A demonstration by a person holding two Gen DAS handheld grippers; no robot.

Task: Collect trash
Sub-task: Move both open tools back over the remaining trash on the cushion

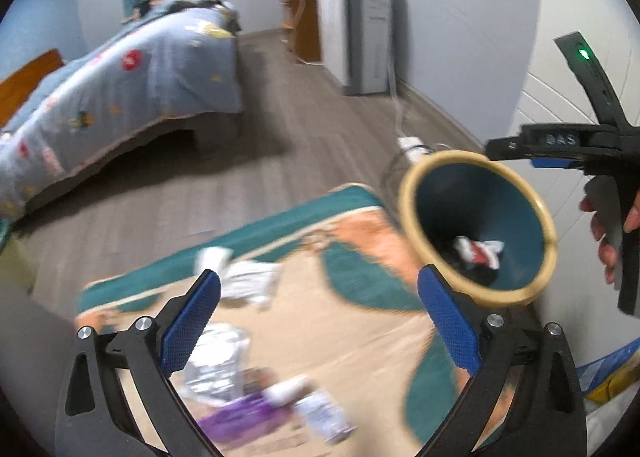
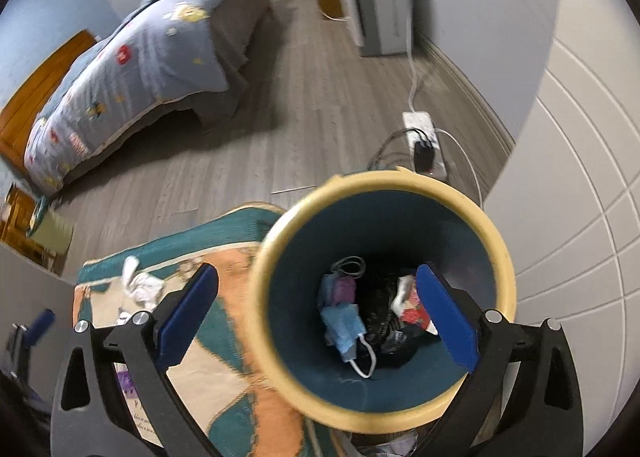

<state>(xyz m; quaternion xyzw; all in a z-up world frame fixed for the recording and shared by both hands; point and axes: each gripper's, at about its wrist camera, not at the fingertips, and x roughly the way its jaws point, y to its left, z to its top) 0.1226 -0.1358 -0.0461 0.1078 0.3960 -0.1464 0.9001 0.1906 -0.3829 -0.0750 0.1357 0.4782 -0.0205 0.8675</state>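
With both the left claw [image 1: 320,321] and right claw [image 2: 318,321] wide open and empty, a pickup seems pending: the crumpled paper [image 1: 248,283] on the rug [image 1: 360,337] would be grasped, then dropped in the bin [image 2: 384,405].

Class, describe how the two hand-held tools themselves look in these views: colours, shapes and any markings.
Each tool has black angular finger arms with cut-out slots and silver bolt heads, tipped with blue textured pads. The left tool and right tool match. In the left view, the right tool's black body carries a green light and pale lettering, held by a bare hand.
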